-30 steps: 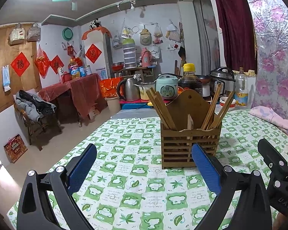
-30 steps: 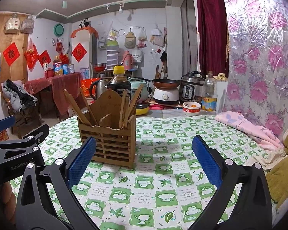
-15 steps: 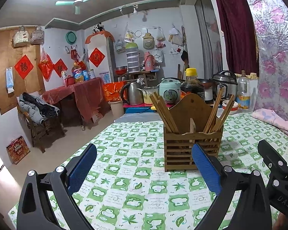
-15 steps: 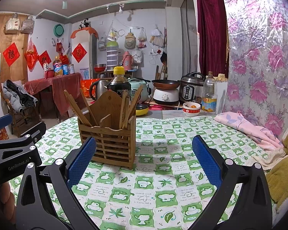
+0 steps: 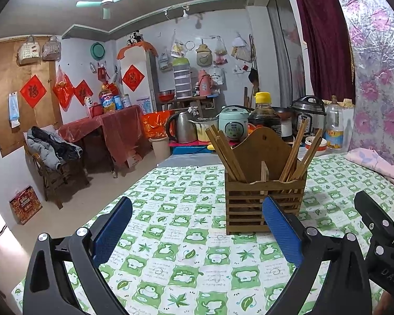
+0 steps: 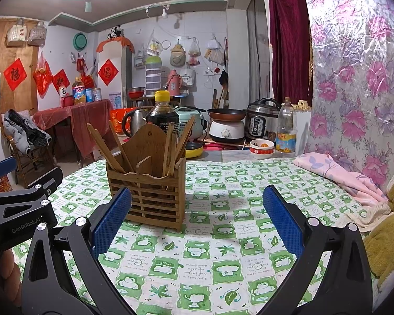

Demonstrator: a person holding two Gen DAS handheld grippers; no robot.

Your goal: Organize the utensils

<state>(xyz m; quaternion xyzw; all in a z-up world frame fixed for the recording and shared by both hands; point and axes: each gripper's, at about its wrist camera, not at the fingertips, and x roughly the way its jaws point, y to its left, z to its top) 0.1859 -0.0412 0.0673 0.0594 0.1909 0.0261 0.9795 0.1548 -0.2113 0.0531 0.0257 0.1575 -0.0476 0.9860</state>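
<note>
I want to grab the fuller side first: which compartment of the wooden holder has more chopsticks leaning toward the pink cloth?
The right compartment of the wooden holder: its chopsticks lean right toward the pink cloth, while the left compartment's chopsticks lean away.

Your right gripper (image 6: 197,220) hangs wide open over the green-checked tablecloth (image 6: 223,267). The wooden holder (image 6: 147,197) stands ahead-left, chopsticks (image 6: 106,148) leaning in its 2 compartments.

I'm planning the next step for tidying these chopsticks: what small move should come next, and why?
Probably ease the right gripper forward toward the wooden holder. Both grippers are open and empty, left gripper too, and the chopsticks lean splayed in both compartments.
</note>
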